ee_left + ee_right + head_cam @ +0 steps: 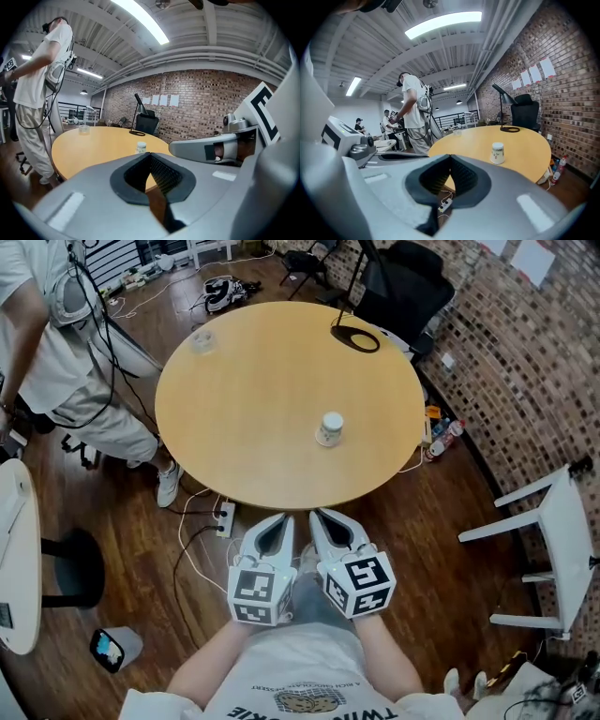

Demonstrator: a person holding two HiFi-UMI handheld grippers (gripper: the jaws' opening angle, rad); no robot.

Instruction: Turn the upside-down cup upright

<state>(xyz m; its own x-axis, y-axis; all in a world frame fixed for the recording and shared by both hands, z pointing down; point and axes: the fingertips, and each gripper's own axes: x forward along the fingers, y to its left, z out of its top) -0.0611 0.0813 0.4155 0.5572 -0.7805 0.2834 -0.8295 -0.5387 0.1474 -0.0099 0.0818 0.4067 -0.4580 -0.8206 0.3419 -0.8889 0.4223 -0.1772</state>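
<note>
A white paper cup (329,428) with a small print stands upside down, wide end on the round wooden table (244,399), towards its near right part. It also shows in the left gripper view as the cup (141,148) and in the right gripper view as the cup (498,153). My left gripper (280,518) and right gripper (320,515) are side by side close to my body, off the table's near edge and well short of the cup. In the gripper views the left gripper (150,154) and right gripper (450,156) have their jaws together with nothing between them.
A clear plastic cup (203,339) stands at the table's far left. A black lamp base (355,337) sits at the far right edge. A person (56,352) stands left of the table. A power strip (224,517) and cables lie on the floor; a white chair (553,549) is at right.
</note>
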